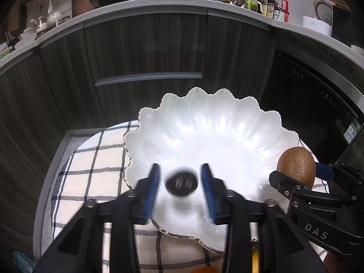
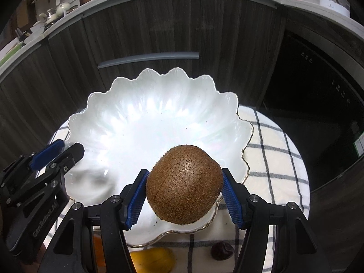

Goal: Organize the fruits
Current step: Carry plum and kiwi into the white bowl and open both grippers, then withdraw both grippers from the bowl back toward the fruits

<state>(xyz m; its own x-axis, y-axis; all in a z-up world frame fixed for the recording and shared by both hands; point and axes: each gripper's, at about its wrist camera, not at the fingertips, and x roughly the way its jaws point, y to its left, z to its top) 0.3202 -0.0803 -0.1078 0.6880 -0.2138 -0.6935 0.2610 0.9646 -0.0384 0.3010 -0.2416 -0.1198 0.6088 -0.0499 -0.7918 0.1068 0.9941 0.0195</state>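
A white scalloped bowl point(image 1: 211, 132) sits on a checked cloth; it also shows in the right wrist view point(image 2: 147, 113). My left gripper point(image 1: 180, 177) is open above the bowl's near side. A small dark fruit point(image 1: 180, 183), blurred, lies between its blue pads without touching them. My right gripper point(image 2: 184, 191) is shut on a brown kiwi point(image 2: 184, 184) over the bowl's near rim. The kiwi also shows at the right of the left wrist view point(image 1: 297, 163). The left gripper's fingers point(image 2: 56, 157) show at the left of the right wrist view.
The checked cloth point(image 1: 91, 170) covers a small round table. On it near me lie an orange-yellow fruit point(image 2: 152, 259) and a dark dried fruit point(image 2: 221, 251). Dark wood cabinets point(image 1: 145, 52) and a black oven point(image 1: 302, 104) stand behind.
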